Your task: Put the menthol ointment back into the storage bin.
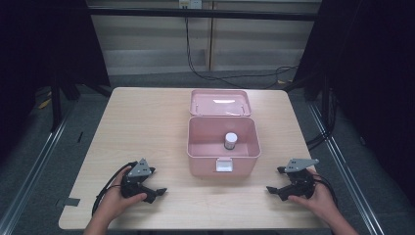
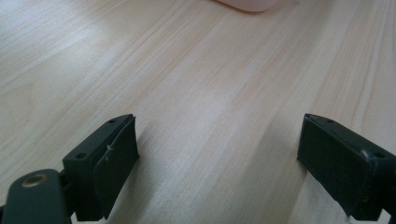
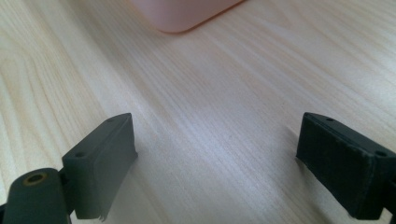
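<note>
Two hand-held grippers — left (image 1: 152, 192), right (image 1: 275, 191) — one pink box (image 1: 195, 147), one jar (image 1: 230, 141).

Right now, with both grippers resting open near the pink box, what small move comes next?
Probably lift the right gripper toward the open pink box: the small jar stands inside, the lid is back, and both grippers are empty.

A light wooden table (image 1: 147, 127) holds a pink box (image 1: 195, 147) near its middle. The box's lid (image 1: 220, 102) is open and lies back on the table. The two grippers rest on the table's near edge.
</note>
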The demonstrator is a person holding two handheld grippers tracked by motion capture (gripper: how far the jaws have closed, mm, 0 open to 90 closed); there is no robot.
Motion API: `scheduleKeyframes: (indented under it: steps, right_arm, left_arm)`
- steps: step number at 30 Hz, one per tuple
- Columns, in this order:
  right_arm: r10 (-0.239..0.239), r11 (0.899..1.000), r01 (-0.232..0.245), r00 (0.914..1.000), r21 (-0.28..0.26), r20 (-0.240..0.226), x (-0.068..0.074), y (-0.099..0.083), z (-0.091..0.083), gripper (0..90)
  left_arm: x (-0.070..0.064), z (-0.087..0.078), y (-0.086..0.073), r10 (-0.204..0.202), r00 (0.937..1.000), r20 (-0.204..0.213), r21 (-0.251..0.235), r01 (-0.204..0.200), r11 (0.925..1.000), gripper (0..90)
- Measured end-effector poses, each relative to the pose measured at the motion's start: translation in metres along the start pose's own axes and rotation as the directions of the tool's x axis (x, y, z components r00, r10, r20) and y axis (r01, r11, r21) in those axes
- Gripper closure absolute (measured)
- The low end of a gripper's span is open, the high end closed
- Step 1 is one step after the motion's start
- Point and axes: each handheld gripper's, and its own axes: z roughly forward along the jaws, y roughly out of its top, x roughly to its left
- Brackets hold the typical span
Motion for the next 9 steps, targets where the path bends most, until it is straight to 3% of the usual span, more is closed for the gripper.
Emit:
scheduleKeyframes:
  steps: [4,9]
  right_arm:
    - [0.005,1.0,-0.005,1.0,-0.027,0.004,0.0006,-0.0031,0.0,10.9]
    - [0.008,1.0,-0.008,1.0,0.008,0.005,0.0005,0.0011,-0.0002,11.5]
  left_arm:
    - [-0.0001,0.0,0.0,-0.001,1.0,0.001,0.0,0.001,1.0,11.7]
    - [0.0,0.0,0.0,0.0,1.0,0.0,0.0,0.0,1.0,11.7]
